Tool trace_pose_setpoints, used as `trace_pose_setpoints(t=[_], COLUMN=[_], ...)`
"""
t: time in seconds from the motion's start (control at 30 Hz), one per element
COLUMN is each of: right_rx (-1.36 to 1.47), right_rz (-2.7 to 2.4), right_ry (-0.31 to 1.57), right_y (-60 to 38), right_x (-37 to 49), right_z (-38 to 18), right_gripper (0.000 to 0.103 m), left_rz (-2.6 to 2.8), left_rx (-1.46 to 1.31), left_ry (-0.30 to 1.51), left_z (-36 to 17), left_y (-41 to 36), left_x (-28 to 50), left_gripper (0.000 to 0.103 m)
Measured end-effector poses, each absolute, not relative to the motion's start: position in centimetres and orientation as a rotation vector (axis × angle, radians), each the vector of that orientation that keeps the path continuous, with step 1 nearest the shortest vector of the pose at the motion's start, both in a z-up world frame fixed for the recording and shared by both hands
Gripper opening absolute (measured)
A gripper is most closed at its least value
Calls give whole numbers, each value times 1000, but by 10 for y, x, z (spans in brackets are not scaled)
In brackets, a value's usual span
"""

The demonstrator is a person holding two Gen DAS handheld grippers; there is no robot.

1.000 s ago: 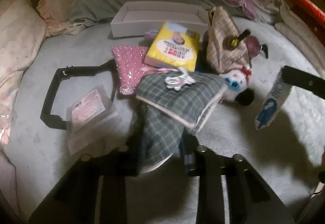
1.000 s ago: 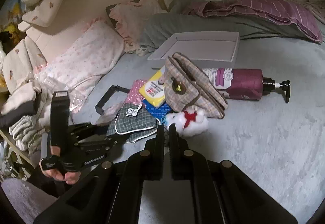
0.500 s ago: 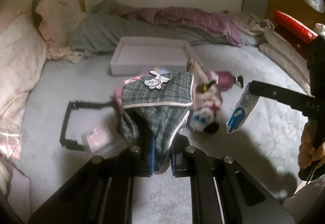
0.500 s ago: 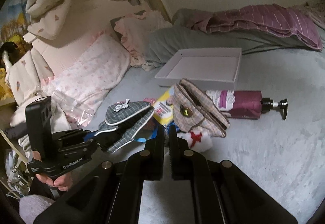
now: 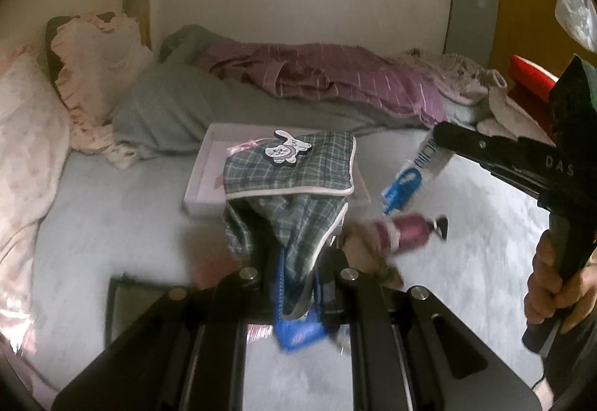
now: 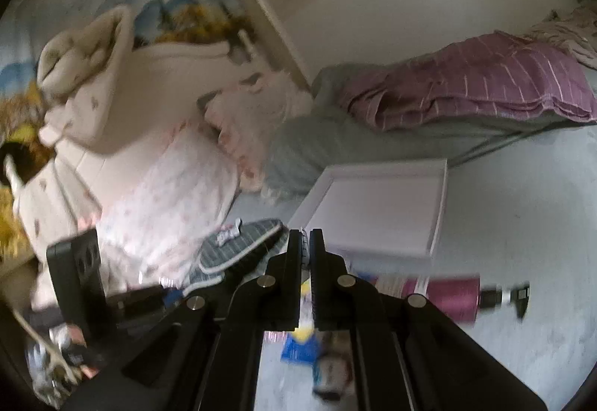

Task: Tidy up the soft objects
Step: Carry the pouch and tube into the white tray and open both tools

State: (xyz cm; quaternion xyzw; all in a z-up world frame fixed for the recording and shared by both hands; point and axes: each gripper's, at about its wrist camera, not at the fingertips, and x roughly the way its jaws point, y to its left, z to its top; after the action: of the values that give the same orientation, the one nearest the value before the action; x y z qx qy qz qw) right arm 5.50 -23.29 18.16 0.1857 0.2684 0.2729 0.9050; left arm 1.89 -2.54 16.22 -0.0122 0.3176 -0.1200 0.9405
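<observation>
Left wrist view: left gripper clamped on the plaid pouch, which hangs just ahead of the jaws — white tray directly beyond; right wrist view: right gripper pinches a tube, tray just ahead, neither hand clearly nearer.

I counted one plaid pouch, one white tray, one purple pump bottle, one blue-and-white tube, two pink pillows, one striped purple blanket, and two grippers.
</observation>
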Motion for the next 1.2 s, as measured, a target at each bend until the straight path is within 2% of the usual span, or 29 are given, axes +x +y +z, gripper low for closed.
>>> trace_pose_setpoints(t=[0.23,0.57,0.97,1.0,1.07,1.13,1.2], right_rx=[458,577,524,504,483,482,465], right_rz=[515,417,279,257,234,223,209], right_ry=[530,551,759,779,816,843,860], right_y=[-240,-239,-233,-233,-232,-232,-232], right_x=[115,177,215,216,218,220,220], right_z=[182,134,55,52,47,45,45], right_gripper=[3,3,3,3,4,5,6], left_rz=[-232,-158,-143,-142,-131,-131,-148], left_rx=[-70,-78,-73,-65,-36,-21,-9], left_ry=[649,676,812,813,816,821,808], left_z=[153,115,57,58,57,56,58], left_y=[-43,-48,-49,-50,-53,-54,-57], left_x=[85,146,189,188,185,185,180], left_gripper=[14,14,15,17,26,53,58])
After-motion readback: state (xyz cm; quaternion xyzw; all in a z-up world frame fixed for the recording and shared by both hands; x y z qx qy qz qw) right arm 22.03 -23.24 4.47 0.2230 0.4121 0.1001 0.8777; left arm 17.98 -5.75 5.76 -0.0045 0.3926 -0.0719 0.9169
